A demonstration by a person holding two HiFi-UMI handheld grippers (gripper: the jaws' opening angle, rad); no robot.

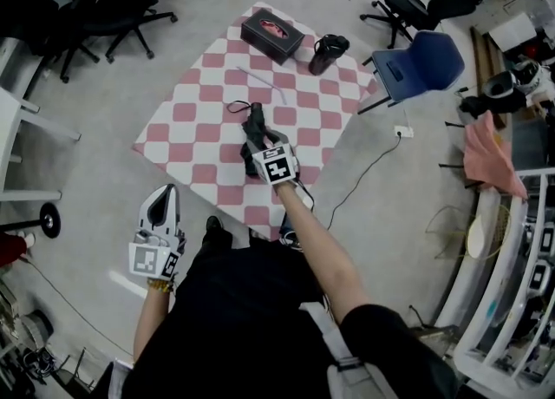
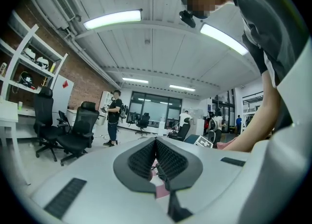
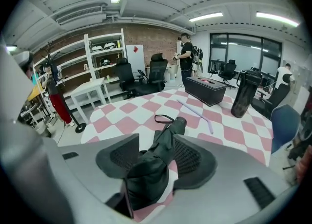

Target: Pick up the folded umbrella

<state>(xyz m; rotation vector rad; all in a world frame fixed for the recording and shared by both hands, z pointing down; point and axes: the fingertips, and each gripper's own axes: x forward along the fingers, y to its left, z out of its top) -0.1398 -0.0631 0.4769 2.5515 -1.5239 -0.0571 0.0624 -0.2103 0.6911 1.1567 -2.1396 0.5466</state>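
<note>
The right gripper (image 3: 156, 141) tilts down over the red-and-white checkered mat (image 1: 204, 94) with its jaws standing apart, and the folded umbrella (image 3: 168, 129) lies lengthwise in the gap between them. The left pad is clear of the fabric. The right pad sits just beside it and may be brushing it, though that edge is hard to read. The umbrella rests on the mat, around its middle and towards the near edge, with its handle pointing to the mat's far side and its thin wrist strap (image 3: 163, 119) looped flat on the squares there. Farther across the mat lies a pale thin stick (image 1: 260, 81), and at the mat's far edge stand a black box (image 1: 272, 35) and a dark bottle (image 1: 328, 53). A blue chair (image 1: 421, 63) stands just off the mat's right corner. The left gripper (image 2: 156, 140) is held level off the mat's near left side, over bare floor, with its jaws together on nothing.
</note>
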